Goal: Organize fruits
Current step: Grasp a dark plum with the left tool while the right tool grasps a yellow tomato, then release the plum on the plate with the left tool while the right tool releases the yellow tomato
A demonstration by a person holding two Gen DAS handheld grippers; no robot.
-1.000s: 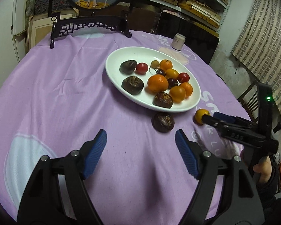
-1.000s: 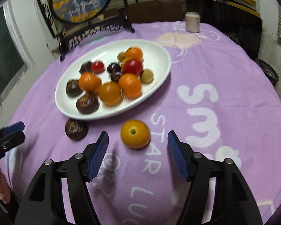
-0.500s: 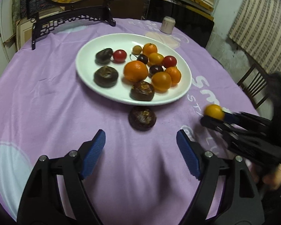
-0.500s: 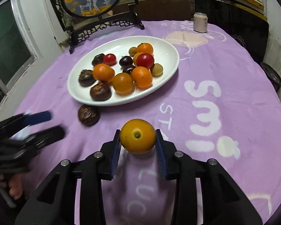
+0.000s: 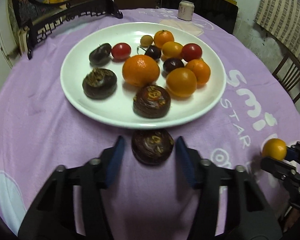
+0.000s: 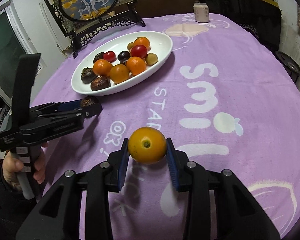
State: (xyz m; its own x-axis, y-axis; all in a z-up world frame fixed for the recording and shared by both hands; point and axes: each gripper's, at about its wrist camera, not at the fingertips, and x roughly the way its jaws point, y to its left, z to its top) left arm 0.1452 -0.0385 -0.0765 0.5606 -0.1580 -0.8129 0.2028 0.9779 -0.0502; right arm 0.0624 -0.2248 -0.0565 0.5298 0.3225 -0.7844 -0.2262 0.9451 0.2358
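A white oval plate (image 5: 114, 110) (image 6: 162, 56) on the purple cloth holds several oranges, tomatoes and dark fruits. A dark brown fruit (image 5: 152, 149) (image 6: 89, 101) lies on the cloth just in front of the plate. My left gripper (image 5: 150, 156) (image 6: 84, 108) is open, its blue pads on either side of this fruit with small gaps. My right gripper (image 6: 147, 156) (image 5: 284, 156) is shut on a small orange (image 6: 147, 145) (image 5: 274, 149) and holds it above the cloth, to the right of the plate.
A framed deer picture on a black stand (image 6: 90, 2) (image 5: 70, 10) stands behind the plate. A drink can (image 6: 201, 12) (image 5: 186, 10) is at the far edge. A chair (image 5: 290, 76) is beyond the table's right edge.
My left gripper has moved forward and narrowed around the dark fruit on the cloth. My right gripper closed on the orange and has lifted it off the cloth.
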